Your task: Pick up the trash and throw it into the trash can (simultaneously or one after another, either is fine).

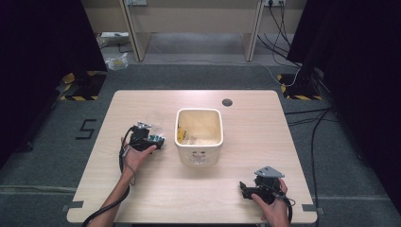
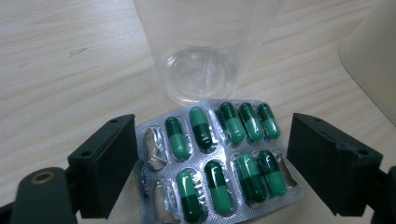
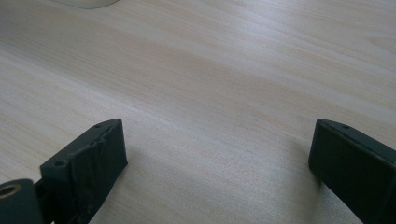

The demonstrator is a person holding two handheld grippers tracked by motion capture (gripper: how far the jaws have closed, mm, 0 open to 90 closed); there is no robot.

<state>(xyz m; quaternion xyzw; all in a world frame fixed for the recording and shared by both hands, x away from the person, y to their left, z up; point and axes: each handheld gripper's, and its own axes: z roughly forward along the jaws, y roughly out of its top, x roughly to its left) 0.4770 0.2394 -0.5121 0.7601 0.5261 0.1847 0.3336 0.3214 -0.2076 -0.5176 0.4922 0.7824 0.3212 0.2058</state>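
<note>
The left gripper (image 2: 212, 161) has its jaws spread around a silver foil blister pack of green capsules (image 2: 217, 161) lying flat on the pale wooden table (image 1: 246, 189), just before a clear plastic cup (image 2: 205, 51). To pinch cleanly, stay low and square to the pack's edges. The right gripper (image 3: 217, 163), also spread, hovers empty, well apart from the cream square plastic bin (image 1: 199, 136).

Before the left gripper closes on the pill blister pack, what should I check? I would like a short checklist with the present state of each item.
1. Blister pack lies between the open jaws of the left gripper: ok.
2. Jaws touching the pack edges: cannot tell.
3. Clear plastic cup stands just beyond the pack, apart from the jaws: ok, but close.
4. Cream bin stays off to the side: ok.
5. Right gripper is open over bare table, far from the pack: ok.
6. Pack lying flat: cannot tell.
</note>
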